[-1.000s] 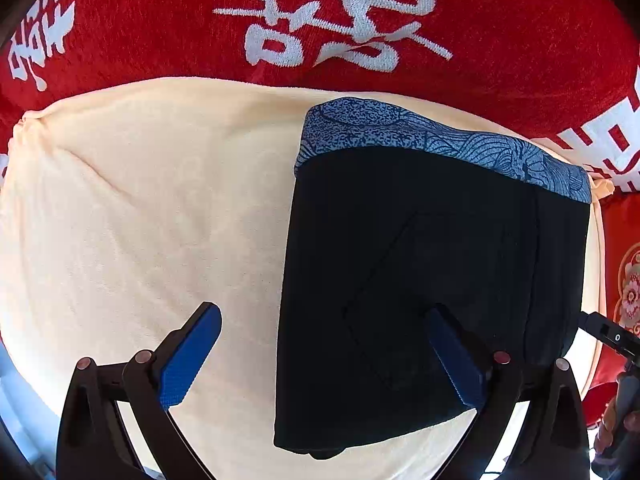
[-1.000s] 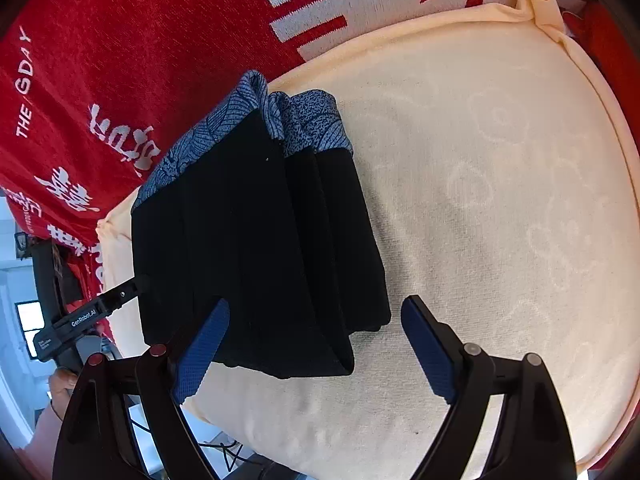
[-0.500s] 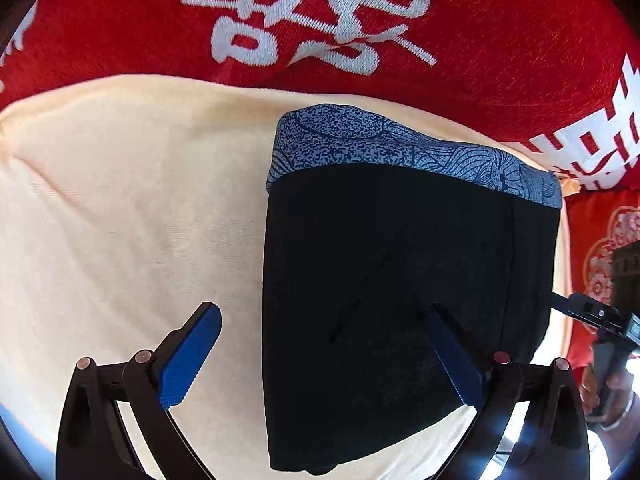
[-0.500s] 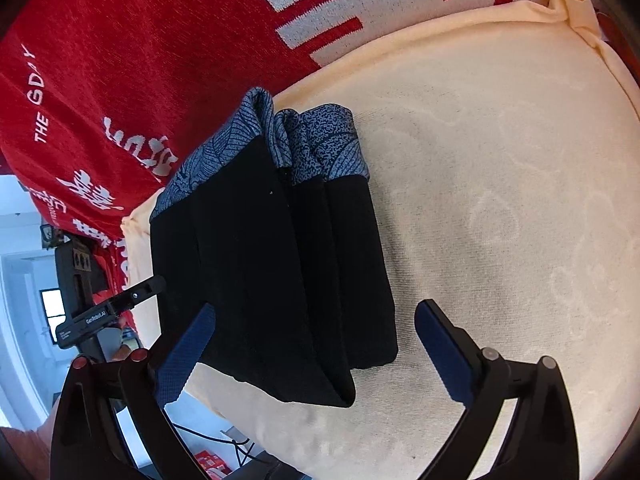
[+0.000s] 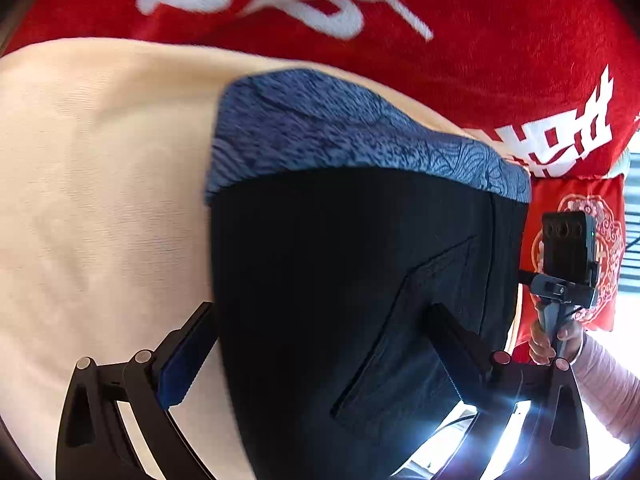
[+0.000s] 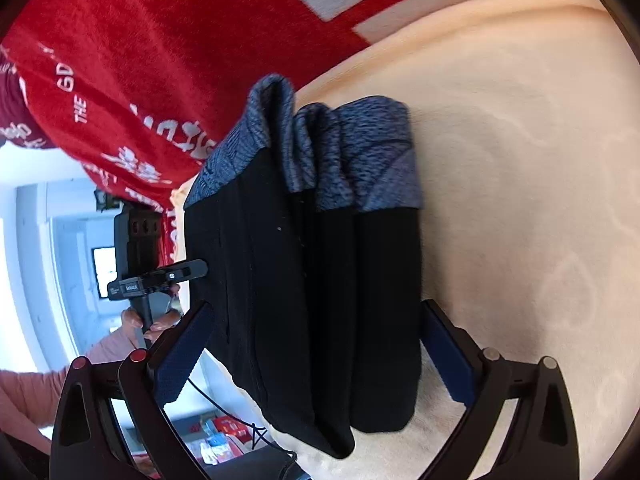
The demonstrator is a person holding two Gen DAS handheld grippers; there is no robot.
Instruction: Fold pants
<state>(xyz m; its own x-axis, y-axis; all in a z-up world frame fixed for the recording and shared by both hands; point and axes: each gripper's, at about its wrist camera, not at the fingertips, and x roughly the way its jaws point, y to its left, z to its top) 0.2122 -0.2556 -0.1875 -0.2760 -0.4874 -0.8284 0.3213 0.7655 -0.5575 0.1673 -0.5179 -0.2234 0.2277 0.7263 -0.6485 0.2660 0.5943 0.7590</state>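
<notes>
Left gripper: the black two-finger left gripper with blue pads [image 5: 320, 354] points forward over the near end of the folded black pants with a blue-grey patterned waistband [image 5: 344, 280]; its fingers are spread wide; the left finger [image 5: 186, 360] sits at the pants' left edge and the right finger [image 5: 456, 350] lies over the dark cloth near the right edge; whether either touches the cloth cannot be told.

Right gripper: the black two-finger right gripper with blue pads [image 6: 316, 354] is aimed along the same pants [image 6: 304, 280] from their other side; its fingers are spread apart with the whole folded bundle between them, neither pad pressed into the cloth; in the left wrist view it [image 5: 566, 264] shows beyond the pants' right edge, gripped by a hand in a pink sleeve [image 5: 554, 340].

Pants: folded into a narrow rectangle of several stacked layers; matte black fabric with a slanted pocket seam; the waistband is a mottled, wave-printed knit at the end far from both grippers; the bundle lies on the pale cream fuzzy blanket [image 5: 100, 200], near its edge.

Surroundings: beyond the waistband, a red plush blanket with white characters [image 5: 440, 20] lies under the cream one; soft, napped pile.
</notes>
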